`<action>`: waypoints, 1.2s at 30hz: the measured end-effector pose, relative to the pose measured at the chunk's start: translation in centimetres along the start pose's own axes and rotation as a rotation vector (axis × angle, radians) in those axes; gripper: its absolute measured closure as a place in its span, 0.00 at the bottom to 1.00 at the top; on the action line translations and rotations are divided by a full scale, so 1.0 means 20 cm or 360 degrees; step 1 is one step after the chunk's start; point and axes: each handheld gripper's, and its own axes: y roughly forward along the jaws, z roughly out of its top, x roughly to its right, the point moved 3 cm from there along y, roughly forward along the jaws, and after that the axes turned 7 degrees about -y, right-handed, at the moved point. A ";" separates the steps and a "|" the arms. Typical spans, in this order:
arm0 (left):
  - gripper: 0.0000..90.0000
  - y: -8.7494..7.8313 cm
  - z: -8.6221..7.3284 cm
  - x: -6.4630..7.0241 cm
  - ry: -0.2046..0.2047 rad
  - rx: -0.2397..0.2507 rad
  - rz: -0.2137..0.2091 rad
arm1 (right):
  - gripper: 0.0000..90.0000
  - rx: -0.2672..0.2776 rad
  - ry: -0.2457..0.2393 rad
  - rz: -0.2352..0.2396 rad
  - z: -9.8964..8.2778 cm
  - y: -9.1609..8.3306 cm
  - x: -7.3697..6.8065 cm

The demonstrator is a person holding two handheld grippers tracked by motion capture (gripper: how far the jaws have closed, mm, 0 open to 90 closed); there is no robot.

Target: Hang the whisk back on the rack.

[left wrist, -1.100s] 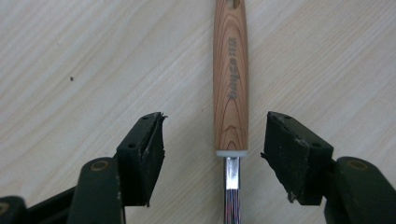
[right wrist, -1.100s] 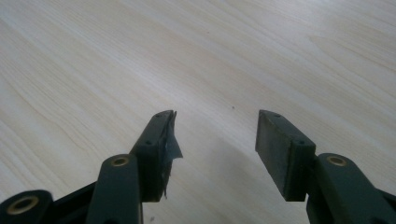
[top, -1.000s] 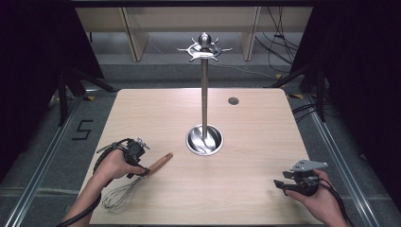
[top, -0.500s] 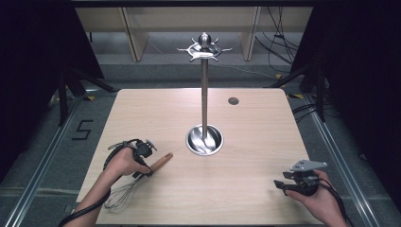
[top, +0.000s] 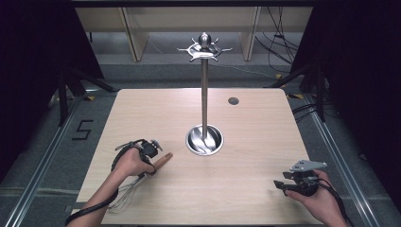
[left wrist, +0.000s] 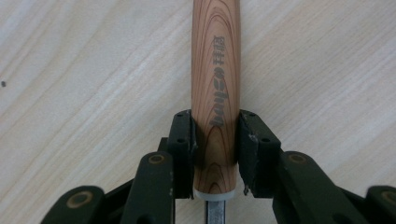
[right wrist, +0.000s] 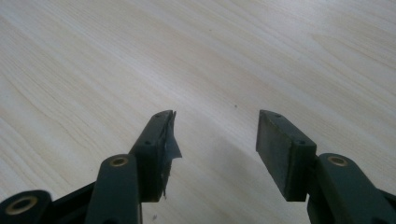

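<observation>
The left tool (left wrist: 215,154) has just been closing, its pads now clamping the whisk's wooden handle (left wrist: 215,84), whose printed lettering the left gripper view reveals, while the right tool (right wrist: 212,140) gapes empty over the desk (top: 246,118).

Black fingers (right wrist: 285,154), brass-coloured pivot rivets

Beyond the work in hand we see a tall polished steel utensil stand (top: 204,94) upright mid-table, its round dished base (top: 204,141) on the pale wooden tabletop (top: 246,189); a small dark round disc (top: 233,100) lies behind it.
</observation>
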 end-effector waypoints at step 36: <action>0.76 -0.47 -0.38 0.00 -0.0209 0.1184 -0.0060 | 0.53 -0.0065 -0.0051 -0.0007 0.00 -0.02 0.01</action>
